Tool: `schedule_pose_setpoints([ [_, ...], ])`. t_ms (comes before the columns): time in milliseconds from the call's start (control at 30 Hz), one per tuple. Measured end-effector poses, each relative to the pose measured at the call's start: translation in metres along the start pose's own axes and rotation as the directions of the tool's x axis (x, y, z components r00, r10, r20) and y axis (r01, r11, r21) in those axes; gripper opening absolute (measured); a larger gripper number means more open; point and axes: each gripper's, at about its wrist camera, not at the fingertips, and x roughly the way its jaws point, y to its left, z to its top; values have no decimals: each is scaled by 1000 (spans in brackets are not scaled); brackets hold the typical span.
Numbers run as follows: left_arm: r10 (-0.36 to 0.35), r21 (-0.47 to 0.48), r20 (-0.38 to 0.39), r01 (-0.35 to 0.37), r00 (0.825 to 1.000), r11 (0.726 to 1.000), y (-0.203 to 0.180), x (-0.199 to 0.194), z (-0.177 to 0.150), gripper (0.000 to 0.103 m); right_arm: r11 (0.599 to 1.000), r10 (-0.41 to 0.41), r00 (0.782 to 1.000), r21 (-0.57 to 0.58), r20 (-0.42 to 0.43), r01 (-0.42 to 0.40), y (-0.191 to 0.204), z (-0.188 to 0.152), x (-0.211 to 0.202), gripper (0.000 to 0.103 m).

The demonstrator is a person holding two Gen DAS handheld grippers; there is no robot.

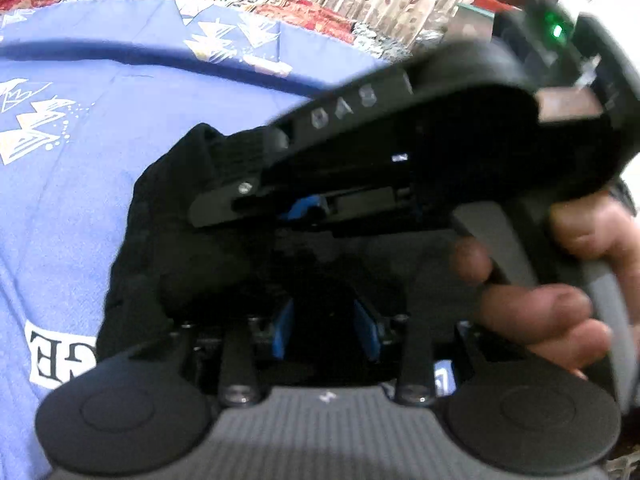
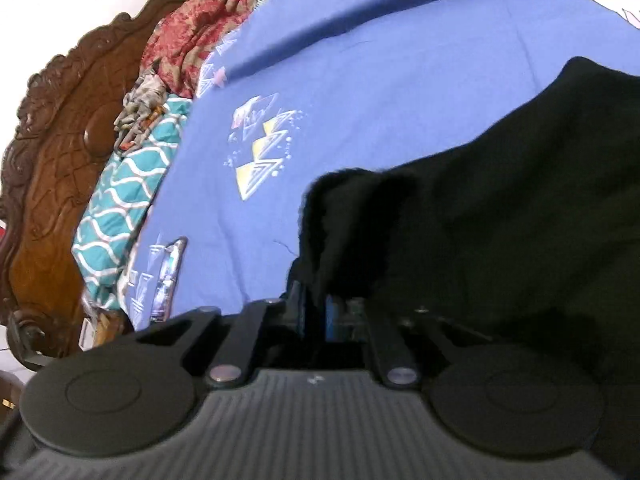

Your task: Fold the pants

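Mid-fold, judging by the grips: both tools have black cloth pinched and the pants are partly off the bed.

Left wrist view, left to right: blue bedsheet (image 1: pixel 80 200) with triangle prints, then the black pants (image 1: pixel 168 240) bunched in a lump right in front of the left gripper (image 1: pixel 326 328). Its blue-padded jaws stand narrow with dark cloth between them, so it looks to be holding a pants edge (the contact itself is dark and blurred). Crossing just above it, the right gripper seen from the side (image 1: pixel 224 204), with the person's right hand (image 1: pixel 560 280) on its handle; its tip is also at the cloth.

Right wrist view, left to right: carved wooden headboard (image 2: pixel 60 168), teal wave-print pillow (image 2: pixel 132 200), red patterned blanket (image 2: pixel 192 32), blue sheet, then the right gripper (image 2: pixel 316 316), jaws nearly closed on a raised nub of pants.

The pants' bulk spreads right and away from that nub. Long axis seems to run from the pinched end toward the upper right, but which end is the waist I can't tell.

Next move likely: carry both pinched corners together across the cloth, lay them down flat and aligned, then let go.
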Motion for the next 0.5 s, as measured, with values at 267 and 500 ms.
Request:
schedule_pose_setpoints([
  [267, -223, -130, 76, 231, 972, 964, 25, -59, -17, 52, 999, -37, 996, 25, 81, 35, -34, -10, -39, 11],
  [500, -188, -369, 139, 227, 972, 901, 69, -46, -2, 45, 982, -10, 996, 188, 94, -8, -60, -29, -21, 20],
])
